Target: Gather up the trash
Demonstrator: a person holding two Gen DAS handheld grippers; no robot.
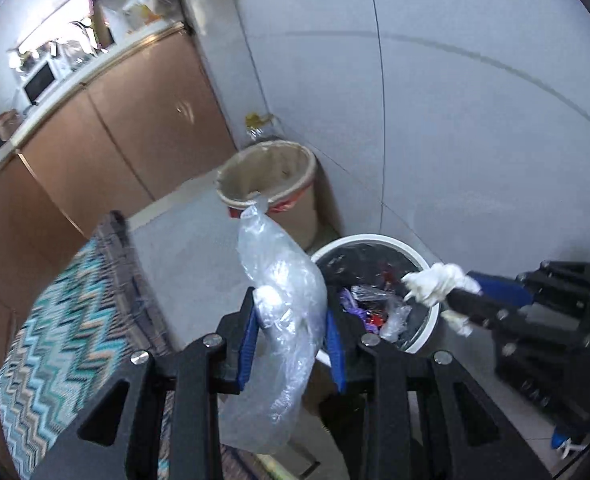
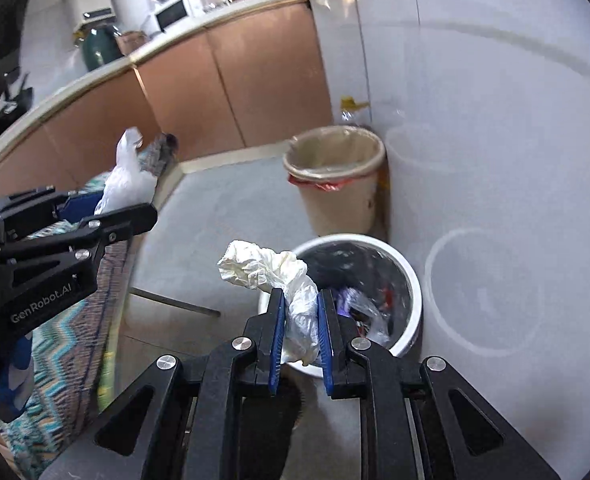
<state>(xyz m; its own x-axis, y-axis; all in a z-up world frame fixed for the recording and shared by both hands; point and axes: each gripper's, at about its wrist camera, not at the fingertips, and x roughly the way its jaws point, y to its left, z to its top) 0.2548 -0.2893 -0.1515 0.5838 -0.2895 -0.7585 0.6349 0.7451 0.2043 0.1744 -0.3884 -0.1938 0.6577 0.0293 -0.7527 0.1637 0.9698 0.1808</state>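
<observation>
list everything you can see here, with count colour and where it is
white bin: 1, white rim, dark liner, on the floor by the wall, trash inside
beige bin: 1, beige, clear liner, in the corner behind the white bin
plastic bag: 1, clear, held in the left gripper
crumpled tissue: 1, white, held in the right gripper
rug: 1, teal zigzag, on the floor at left
cabinets: brown, under the counter
microwave: 1, white, on the counter
left gripper: 1, black, blue pads
right gripper: 1, black, blue pads
</observation>
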